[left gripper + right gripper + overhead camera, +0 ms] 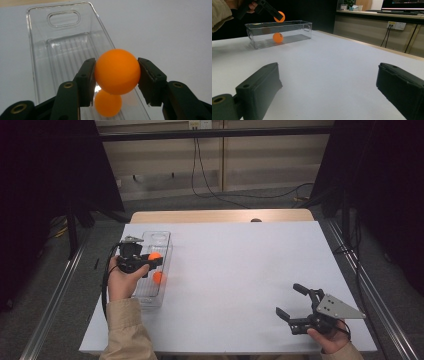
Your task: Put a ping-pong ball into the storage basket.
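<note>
The round orange plastic ball (117, 71) sits pinched between the two black jaws of my left claw (116, 75), held in the air above the clear rectangular plastic bin (62, 40). A second orange ball (108, 103) lies on the bin's ribbed floor, directly beneath the first. The bin rests toward nine o'clock on the white tabletop (240, 270), its long side running away from me. My right claw (295, 301) hovers low near five o'clock, well apart from the bin, its jaws spread wide with nothing between them. My left hand (121, 279) wraps its handle.
</note>
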The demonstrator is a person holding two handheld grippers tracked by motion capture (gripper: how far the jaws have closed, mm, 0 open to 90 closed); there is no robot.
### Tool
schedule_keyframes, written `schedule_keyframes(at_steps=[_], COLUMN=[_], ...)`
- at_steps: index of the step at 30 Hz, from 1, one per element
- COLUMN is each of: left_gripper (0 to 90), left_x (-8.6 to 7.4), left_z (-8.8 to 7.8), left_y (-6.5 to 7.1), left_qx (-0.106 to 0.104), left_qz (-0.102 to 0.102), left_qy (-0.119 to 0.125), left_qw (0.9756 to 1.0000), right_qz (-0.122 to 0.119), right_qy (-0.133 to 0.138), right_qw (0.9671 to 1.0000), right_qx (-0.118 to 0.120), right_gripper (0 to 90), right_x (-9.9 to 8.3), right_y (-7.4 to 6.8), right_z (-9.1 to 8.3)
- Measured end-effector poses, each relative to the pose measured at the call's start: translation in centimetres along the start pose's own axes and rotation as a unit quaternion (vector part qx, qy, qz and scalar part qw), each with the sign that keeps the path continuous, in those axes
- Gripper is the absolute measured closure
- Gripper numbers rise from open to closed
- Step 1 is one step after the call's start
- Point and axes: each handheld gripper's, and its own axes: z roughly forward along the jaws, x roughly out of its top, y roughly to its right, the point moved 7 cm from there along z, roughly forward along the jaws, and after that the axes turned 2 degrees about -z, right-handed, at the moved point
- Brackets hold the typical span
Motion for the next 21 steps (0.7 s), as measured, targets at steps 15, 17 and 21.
schedule_keyframes(at_steps=[15,17,21], left_gripper=[50.7,50.7,50.6], left_x=[-0.5,-0.6,-0.7], left_z=[-0.5,-0.4,-0.4], left_y=[-1.0,-1.2,-1.3], left_qx=[0.012,0.013,0.017], left_qz=[-0.009,-0.011,-0.014], left_qy=[-0.001,-0.002,-0.003], left_qw=[0.9999,0.9999,0.9998], right_qz=[0.000,0.000,-0.001], right_qy=[0.001,0.001,0.000], right_qw=[1.0000,1.0000,1.0000], right_qx=[0.001,0.001,0.002], right_gripper=[4.4,4.4,4.4], right_x=[0.0,0.0,0.0], right_y=[0.0,0.0,0.0], right_z=[0.1,0.1,0.1])
